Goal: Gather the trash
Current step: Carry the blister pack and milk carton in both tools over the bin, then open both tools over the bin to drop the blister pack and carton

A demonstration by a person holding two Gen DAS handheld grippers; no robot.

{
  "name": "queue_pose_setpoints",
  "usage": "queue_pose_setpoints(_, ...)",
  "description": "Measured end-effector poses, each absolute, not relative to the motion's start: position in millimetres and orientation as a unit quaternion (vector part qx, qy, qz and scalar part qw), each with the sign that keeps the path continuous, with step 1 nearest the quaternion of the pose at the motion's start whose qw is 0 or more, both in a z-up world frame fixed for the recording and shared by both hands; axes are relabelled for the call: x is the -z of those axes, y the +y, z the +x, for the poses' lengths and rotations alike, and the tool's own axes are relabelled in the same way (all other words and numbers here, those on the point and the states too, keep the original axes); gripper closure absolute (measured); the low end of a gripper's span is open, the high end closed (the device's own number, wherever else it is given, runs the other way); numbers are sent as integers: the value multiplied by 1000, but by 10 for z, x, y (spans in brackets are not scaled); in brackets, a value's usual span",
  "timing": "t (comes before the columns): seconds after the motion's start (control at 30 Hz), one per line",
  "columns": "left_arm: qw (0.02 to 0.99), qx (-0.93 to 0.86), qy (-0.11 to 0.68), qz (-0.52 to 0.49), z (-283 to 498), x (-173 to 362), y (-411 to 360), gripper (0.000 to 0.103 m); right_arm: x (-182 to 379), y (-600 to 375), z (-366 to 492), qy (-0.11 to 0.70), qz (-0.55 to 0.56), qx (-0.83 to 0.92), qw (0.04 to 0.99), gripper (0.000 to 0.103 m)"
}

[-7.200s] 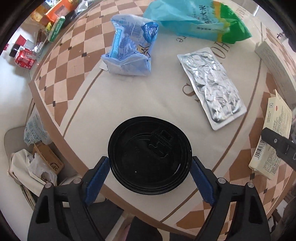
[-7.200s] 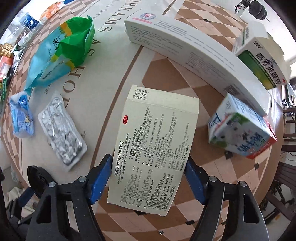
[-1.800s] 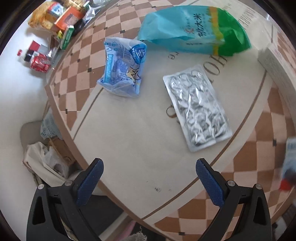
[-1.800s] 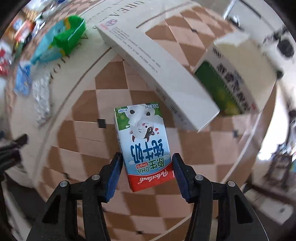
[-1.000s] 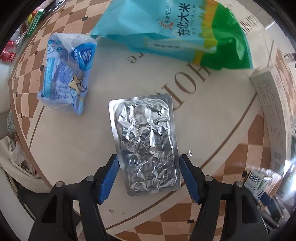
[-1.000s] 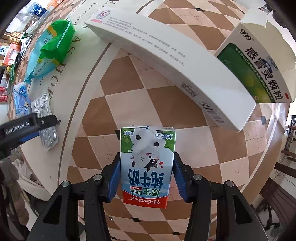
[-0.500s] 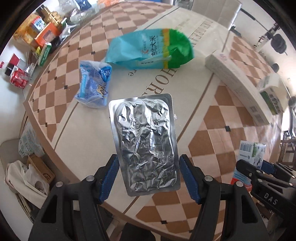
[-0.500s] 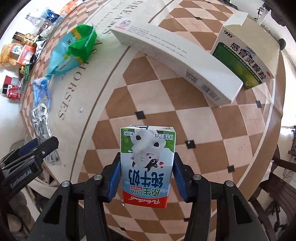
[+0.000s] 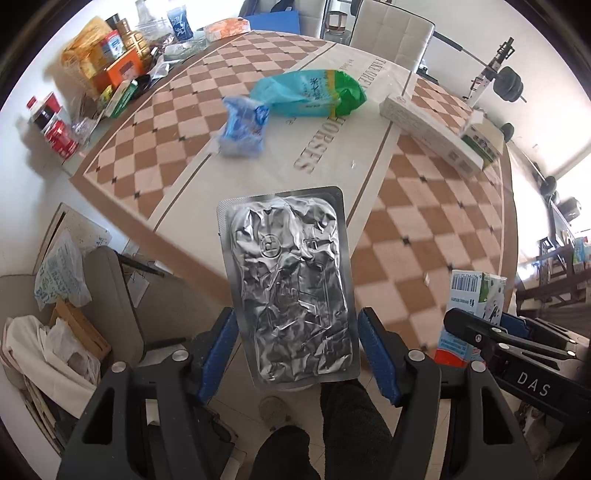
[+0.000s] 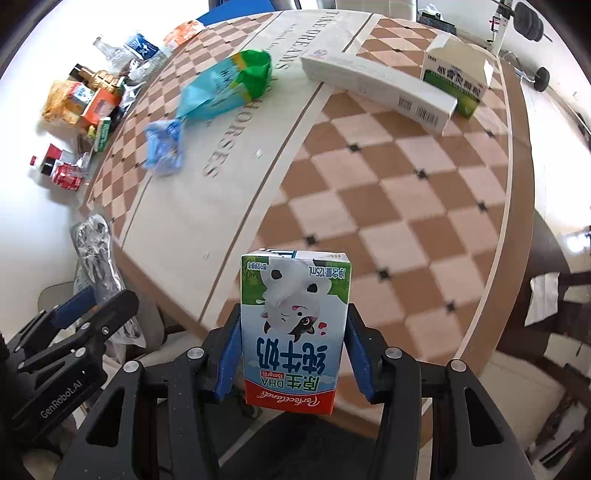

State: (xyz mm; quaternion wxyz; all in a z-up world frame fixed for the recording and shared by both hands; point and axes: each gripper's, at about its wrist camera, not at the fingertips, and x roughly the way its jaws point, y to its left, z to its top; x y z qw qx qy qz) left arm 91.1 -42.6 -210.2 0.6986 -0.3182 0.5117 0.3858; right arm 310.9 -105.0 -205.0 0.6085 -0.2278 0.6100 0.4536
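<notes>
My left gripper [image 9: 297, 341] is shut on a crumpled silver foil pack [image 9: 291, 284] and holds it in the air off the table's near edge. My right gripper [image 10: 293, 350] is shut on a small milk carton [image 10: 293, 332], also held off the table edge. The carton shows in the left wrist view [image 9: 469, 310], and the foil pack shows in the right wrist view [image 10: 96, 254]. On the checkered table [image 9: 424, 206] lie a blue wrapper [image 9: 242, 127], a teal and green bag [image 9: 310, 92], a long white box [image 9: 428, 133] and a green and white box [image 10: 456, 81].
Bottles, cans and snack packs [image 9: 103, 81] crowd the table's far left end. Bags, cardboard and a grey seat [image 9: 62, 314] sit on the floor at the left. A white chair [image 9: 391, 29] stands behind the table.
Both grippers have drawn back and up from the table with their loads. The table looks smaller and farther away, and its near edge now shows in both views.
</notes>
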Motion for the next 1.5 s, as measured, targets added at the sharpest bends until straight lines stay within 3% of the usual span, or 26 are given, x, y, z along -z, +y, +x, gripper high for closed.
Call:
queue_pose_setpoints(0.33, 653, -374, 553, -357, 56, 2894, -969, 39, 2849, -1988, 1910, 657, -244, -422, 576, 50)
queue_pose_setpoints(0.6, 608, -355, 582, -407, 1, 4281, -896, 39, 4133, -2418, 1511, 693, -272, -380, 549, 50)
queue_pose_setpoints(0.93, 558, -280, 609, -489, 188, 6171, -689, 39, 5962, -2283, 1684, 724, -235, -360, 539, 50)
queue_pose_setpoints(1.23, 540, -265, 609, -517, 264, 6669, -629, 38, 7016, -1927, 1710, 730, -241, -367, 523, 49)
queue_pose_setpoints(1.3, 541, -267, 611, -512, 269, 6671, -618, 32, 7133, -1878, 1699, 730, -242, -367, 523, 49)
queue_pose_setpoints(1.37, 542, -275, 614, -504, 249, 6707, -585, 6, 7232, -1832, 1683, 731, -248, -367, 519, 48)
queue_pose_setpoints(1.5, 534, -296, 628, -483, 176, 6679, -563, 1, 7279, -1790, 1662, 728, -268, -360, 518, 20)
